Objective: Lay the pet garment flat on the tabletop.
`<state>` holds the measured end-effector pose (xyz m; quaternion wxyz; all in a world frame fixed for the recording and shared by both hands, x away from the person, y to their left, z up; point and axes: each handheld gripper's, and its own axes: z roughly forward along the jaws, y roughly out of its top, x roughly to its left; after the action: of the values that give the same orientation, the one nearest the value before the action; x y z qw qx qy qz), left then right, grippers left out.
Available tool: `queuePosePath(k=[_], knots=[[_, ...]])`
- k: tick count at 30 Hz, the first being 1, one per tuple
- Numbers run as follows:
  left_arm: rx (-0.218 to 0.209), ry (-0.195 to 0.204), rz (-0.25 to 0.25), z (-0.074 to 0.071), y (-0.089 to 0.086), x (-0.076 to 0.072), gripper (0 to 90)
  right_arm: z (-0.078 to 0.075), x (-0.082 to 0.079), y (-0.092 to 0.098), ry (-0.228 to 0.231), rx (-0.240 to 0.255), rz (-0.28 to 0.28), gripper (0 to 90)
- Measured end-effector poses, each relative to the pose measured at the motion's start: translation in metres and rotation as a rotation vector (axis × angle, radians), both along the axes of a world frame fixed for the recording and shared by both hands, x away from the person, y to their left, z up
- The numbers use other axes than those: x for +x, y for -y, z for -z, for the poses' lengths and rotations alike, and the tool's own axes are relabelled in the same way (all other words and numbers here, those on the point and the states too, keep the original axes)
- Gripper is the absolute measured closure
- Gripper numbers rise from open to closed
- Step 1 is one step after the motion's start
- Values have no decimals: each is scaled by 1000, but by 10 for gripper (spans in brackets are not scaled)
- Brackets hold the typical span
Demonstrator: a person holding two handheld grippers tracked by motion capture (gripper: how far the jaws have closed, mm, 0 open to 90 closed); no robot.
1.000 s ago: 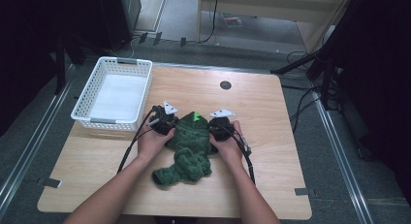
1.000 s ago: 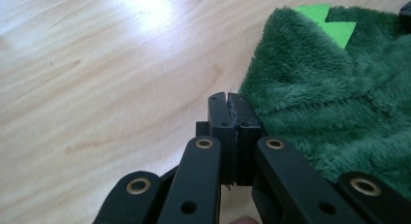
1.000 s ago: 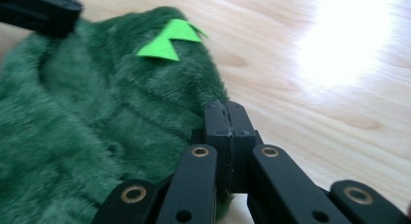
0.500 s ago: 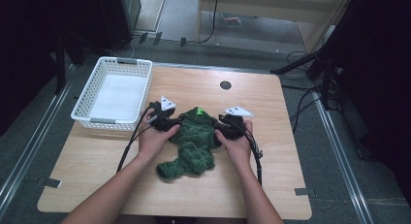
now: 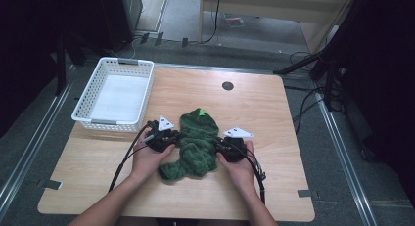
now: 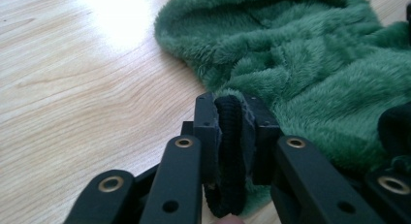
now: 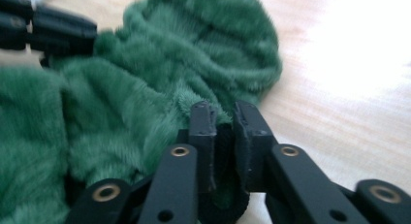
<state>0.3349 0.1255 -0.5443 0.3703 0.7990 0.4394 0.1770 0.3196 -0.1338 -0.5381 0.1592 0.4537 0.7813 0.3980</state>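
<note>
Now both grippers at work on green fleece [image 5: 196, 144], bunched mid-table, near front edge. Left gripper [image 6: 231, 121] jaws just closing, pinching dark ribbed cuff at fleece's left edge. Right gripper [image 7: 224, 127] jaws just closing too, nipping fuzzy edge on opposite side. Grips at two opposite edges: likely so cloth can be pulled flat or lifted evenly, not dragged in lump. Basket [image 5: 90, 96] waits at table's far left corner, apart from fleece — probable destination.
</note>
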Motion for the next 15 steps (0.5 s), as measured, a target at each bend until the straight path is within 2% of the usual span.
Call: queuePosePath(k=[1, 3, 5, 7, 9, 10, 14, 15], knots=[[3, -2, -2, 1, 0, 0, 804, 2, -1, -1, -10, -20, 1, 834], [-14, -3, -18, 3, -1, 0, 804, 3, -1, -1, -12, -29, 3, 837], [-6, 3, -18, 4, 0, -1, 806, 6, 4, 0, -23, -34, 24, 839], [-4, 10, -21, 4, 0, -1, 805, 7, 6, 0, -18, -37, 28, 840], [-6, 13, -28, 5, 0, 1, 804, 8, 10, -1, 12, -54, 37, 841], [-6, 19, -40, 5, 1, 2, 801, 8, 15, -3, 13, -57, 60, 842], [-6, 24, -75, 6, 1, 8, 794, 7, 27, -7, -4, -64, 79, 842], [-8, 25, -80, 6, 1, 8, 784, 7, 35, -8, 17, -81, 78, 841]])
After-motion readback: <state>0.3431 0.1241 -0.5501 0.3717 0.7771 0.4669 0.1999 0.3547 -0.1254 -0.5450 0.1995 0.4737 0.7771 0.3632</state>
